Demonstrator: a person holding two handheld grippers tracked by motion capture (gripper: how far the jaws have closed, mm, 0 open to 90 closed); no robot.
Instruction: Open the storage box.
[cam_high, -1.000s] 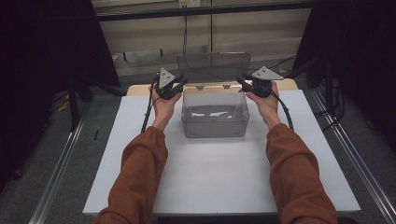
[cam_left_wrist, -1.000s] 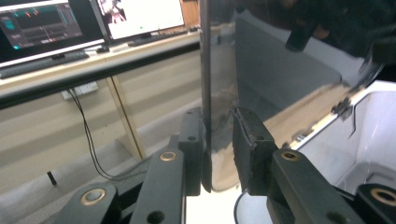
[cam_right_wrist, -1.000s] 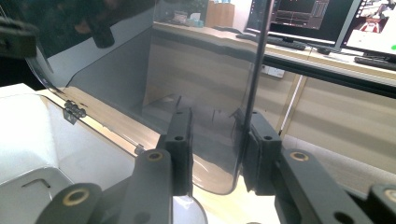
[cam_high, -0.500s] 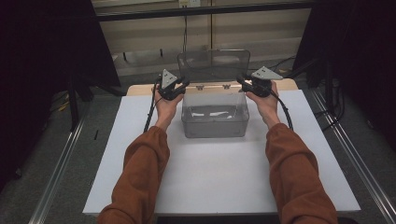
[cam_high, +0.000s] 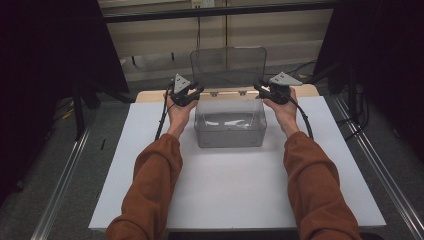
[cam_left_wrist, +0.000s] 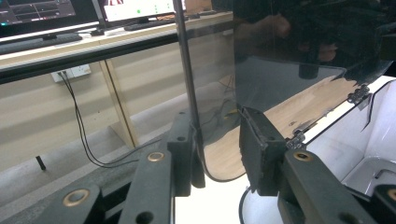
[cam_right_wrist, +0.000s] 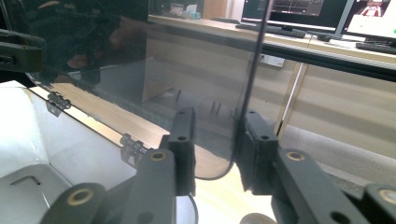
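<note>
Both grippers are raising the box's (cam_high: 230, 122) hinged lid (cam_high: 228, 66) upright, left gripper (cam_left_wrist: 219, 151) slackening around its edge, right gripper (cam_right_wrist: 215, 151) loosely straddling it; next, letting go.

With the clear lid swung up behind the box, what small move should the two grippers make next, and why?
Probably draw both grippers sideways off the lid. It stands upright on its hinges behind the open clear box. The left gripper has just been opening: its left pad sits against the lid's edge, the right pad stands clear. The right gripper straddles the opposite edge with a gap on one side.
</note>
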